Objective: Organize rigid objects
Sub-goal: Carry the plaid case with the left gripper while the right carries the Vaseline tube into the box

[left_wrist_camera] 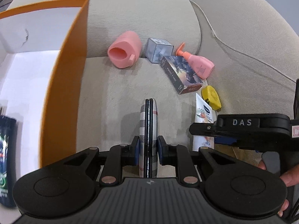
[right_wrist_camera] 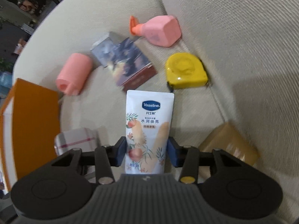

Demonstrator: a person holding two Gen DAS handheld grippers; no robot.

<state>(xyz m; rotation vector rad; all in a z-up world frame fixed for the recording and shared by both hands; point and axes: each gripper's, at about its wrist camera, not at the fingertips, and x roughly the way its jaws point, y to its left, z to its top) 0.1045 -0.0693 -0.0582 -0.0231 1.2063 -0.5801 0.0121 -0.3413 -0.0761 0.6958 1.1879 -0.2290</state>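
In the left wrist view my left gripper [left_wrist_camera: 149, 143] is shut on a thin plaid case [left_wrist_camera: 149, 115], held edge-on above the beige sofa seat. That plaid case [right_wrist_camera: 74, 140] also shows at the lower left of the right wrist view. My right gripper [right_wrist_camera: 147, 153] has its blue pads against both sides of a white Vaseline tube [right_wrist_camera: 149, 123], gripping its lower end. From the left wrist view the right gripper [left_wrist_camera: 203, 134] is seen side-on over the tube [left_wrist_camera: 202, 110]. An orange box [left_wrist_camera: 63, 93] with a white inside stands open at the left.
On the seat lie a pink cup [left_wrist_camera: 124, 51], a grey cube box [left_wrist_camera: 158, 50], a photo card box [left_wrist_camera: 182, 72], a pink spray bottle [left_wrist_camera: 199, 64] and a yellow tape measure [right_wrist_camera: 186, 71]. A brown carton [right_wrist_camera: 229, 145] sits at the right. A dark bottle [left_wrist_camera: 6, 149] lies in the orange box.
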